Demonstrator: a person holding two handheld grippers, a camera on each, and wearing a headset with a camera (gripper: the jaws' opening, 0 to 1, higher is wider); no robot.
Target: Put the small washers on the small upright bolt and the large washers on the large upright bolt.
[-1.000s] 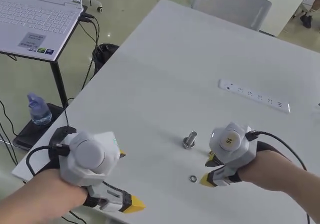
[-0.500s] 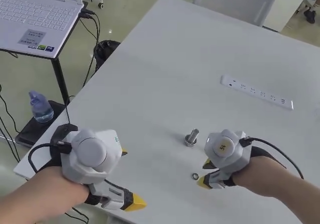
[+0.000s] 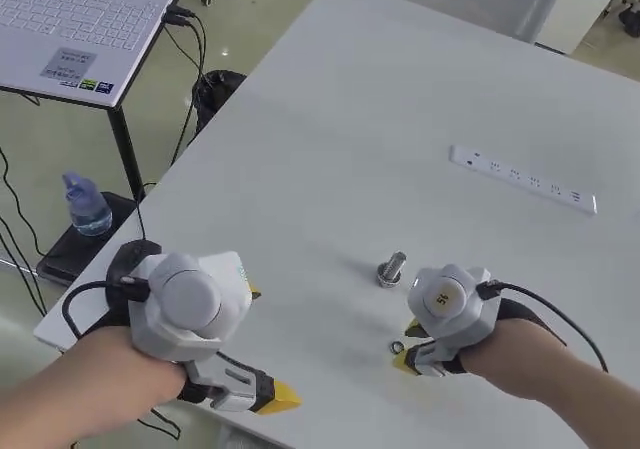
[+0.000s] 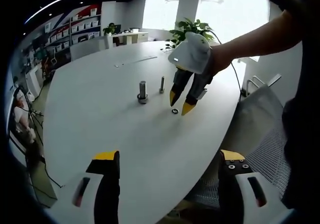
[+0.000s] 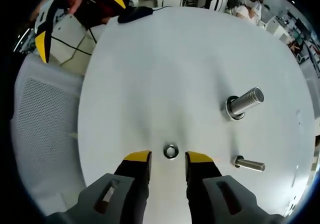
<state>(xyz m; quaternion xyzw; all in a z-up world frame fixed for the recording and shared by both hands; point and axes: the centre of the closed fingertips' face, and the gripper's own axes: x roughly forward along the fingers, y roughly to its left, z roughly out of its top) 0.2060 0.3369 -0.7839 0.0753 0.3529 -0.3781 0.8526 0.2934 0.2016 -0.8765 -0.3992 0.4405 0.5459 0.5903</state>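
Jaws, right gripper (image 5: 168,159): parted, grasping nothing, yellow tips either side of the washer.
Jaws, left gripper (image 4: 169,156): spread wide, empty, held near the table's edge.
Washer (image 5: 171,151): flat on the white table (image 3: 350,119), ungripped.
Large bolt (image 5: 243,103): upright, near the washer.
Small bolt (image 5: 248,163): upright, near the large bolt.
Power strip (image 3: 522,180): farther back on the table.
Laptop (image 3: 70,19), bottle (image 3: 86,207): off the table.
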